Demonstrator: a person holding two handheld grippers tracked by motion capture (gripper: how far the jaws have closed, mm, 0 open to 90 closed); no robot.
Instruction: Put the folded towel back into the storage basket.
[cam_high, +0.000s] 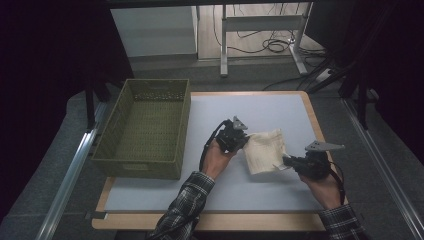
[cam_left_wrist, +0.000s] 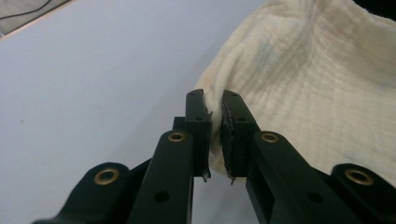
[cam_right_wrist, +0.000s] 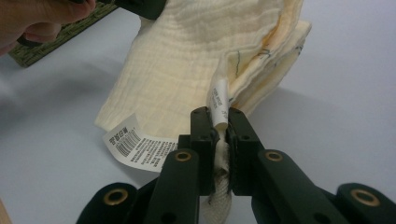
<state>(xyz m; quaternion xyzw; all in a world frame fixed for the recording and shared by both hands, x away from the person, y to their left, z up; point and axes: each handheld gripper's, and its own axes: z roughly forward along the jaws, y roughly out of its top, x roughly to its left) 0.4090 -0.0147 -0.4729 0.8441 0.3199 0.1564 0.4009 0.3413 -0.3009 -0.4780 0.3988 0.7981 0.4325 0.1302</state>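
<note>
Ok so here's where you're at: your left tool is clamped nearly closed on an edge of the cream-coloured, waffle-textured folded cloth, and in the left gripper view you can see just a thin pinch of fabric squeezed between the jaws. Your right tool is also closed down tight, but look at what it's got. In the right gripper view the jaws hold a bunched bit of the cloth's corner along with the small white sewn-in care tag, which pokes up right between the tips. A bigger white paper label with a barcode hangs loose just to the left of that tool.

The cloth itself sits between your two tools, partly lifted, with its lower part seemingly resting on the pale grey-blue tabletop. The olive-green woven basket is off beyond your left tool, well apart from the cloth.

What I'd worry about:

- The right grip looks sketchy. If most of the hold is on the tag rather than the fabric, a pull could slip that corner free or strain the tag's stitching.
- The left pinch is shallow, right at the edge. Tug the two tools apart too hard and that side may pop out.
- The layers on the right side look stacked. You might only have the top ones, so the fold could fall open when you lift.
- The loose label could snag or get trapped under the cloth.
</note>
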